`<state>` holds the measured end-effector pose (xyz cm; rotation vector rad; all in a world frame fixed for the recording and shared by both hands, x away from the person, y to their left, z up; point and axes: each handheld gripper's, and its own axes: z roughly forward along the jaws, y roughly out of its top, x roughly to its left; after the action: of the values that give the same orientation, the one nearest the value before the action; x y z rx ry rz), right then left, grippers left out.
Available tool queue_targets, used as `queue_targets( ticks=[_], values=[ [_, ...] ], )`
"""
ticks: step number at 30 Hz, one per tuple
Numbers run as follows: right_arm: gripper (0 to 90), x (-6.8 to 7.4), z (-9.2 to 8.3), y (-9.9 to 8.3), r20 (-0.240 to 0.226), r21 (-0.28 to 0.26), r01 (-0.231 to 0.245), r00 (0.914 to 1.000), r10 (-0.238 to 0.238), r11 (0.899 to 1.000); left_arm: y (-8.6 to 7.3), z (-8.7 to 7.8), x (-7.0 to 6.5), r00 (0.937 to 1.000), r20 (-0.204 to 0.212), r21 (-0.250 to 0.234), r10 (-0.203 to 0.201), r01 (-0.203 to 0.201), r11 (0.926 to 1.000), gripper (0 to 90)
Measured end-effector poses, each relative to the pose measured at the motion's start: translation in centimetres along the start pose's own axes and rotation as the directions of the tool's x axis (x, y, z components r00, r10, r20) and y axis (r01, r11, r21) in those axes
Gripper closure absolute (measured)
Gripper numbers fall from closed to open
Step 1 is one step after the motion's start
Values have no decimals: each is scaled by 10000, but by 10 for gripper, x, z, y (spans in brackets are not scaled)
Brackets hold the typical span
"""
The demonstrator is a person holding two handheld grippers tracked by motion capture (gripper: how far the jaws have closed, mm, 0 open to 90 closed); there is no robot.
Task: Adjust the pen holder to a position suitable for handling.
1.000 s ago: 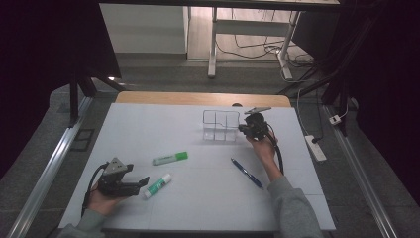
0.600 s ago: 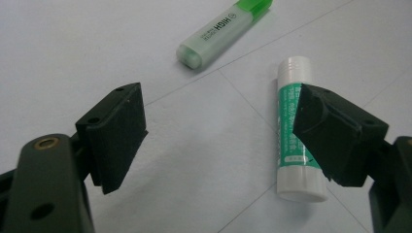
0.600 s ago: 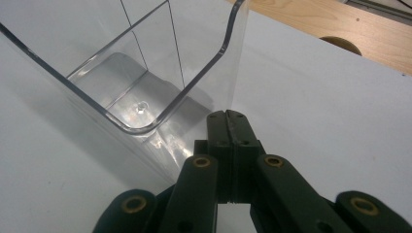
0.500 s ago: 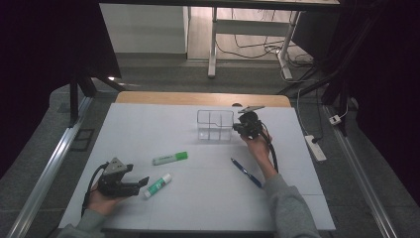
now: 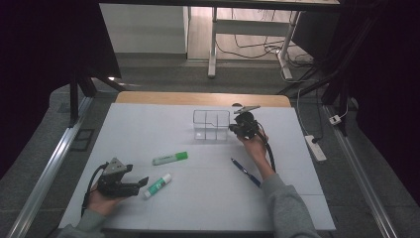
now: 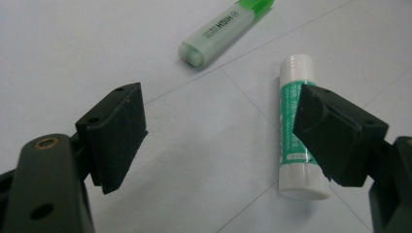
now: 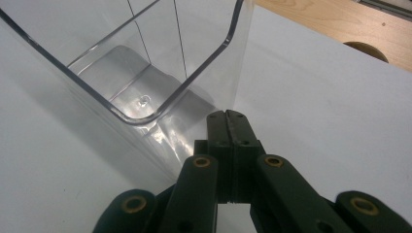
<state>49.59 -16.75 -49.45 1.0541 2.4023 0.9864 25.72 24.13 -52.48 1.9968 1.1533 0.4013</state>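
We press right claw (image 7: 228,119), jaws closed and empty, against corner of clear organizer (image 5: 211,125) at worktop (image 5: 148,129) far side, probably nudging it; left claw (image 6: 218,131) open beside glue stick (image 6: 295,127), ready to grasp

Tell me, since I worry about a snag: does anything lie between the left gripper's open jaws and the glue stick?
Nothing visible does. The left gripper is open over bare table, the glue stick just beside one jaw. The highlighter lies farther off.
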Motion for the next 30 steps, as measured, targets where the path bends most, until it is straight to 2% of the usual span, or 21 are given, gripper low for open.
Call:
queue_targets(
  ticks=[10,13,18,24,30],
  values=[
    [885,0,0,0,-68,2,28,10000,-28,10000,0,1,1,10000,4,27,-15,15,10000,194],
    [891,-1,-2,-1,47,56,35,10000,-36,10000,-1,0,2,10000,5,4,-43,43,10000,194],
    [893,-11,-13,-4,-78,-246,-329,9994,327,9992,-1,1,2,10000,14,9,-66,66,10000,194],
    [890,-12,-29,-10,-314,-440,-435,9986,422,9981,-1,0,4,9999,52,-78,-153,153,9999,194],
    [688,-9,-44,-19,-362,-501,-302,9989,284,9983,0,-1,4,9998,39,-159,-169,170,9997,194]
  ],
)
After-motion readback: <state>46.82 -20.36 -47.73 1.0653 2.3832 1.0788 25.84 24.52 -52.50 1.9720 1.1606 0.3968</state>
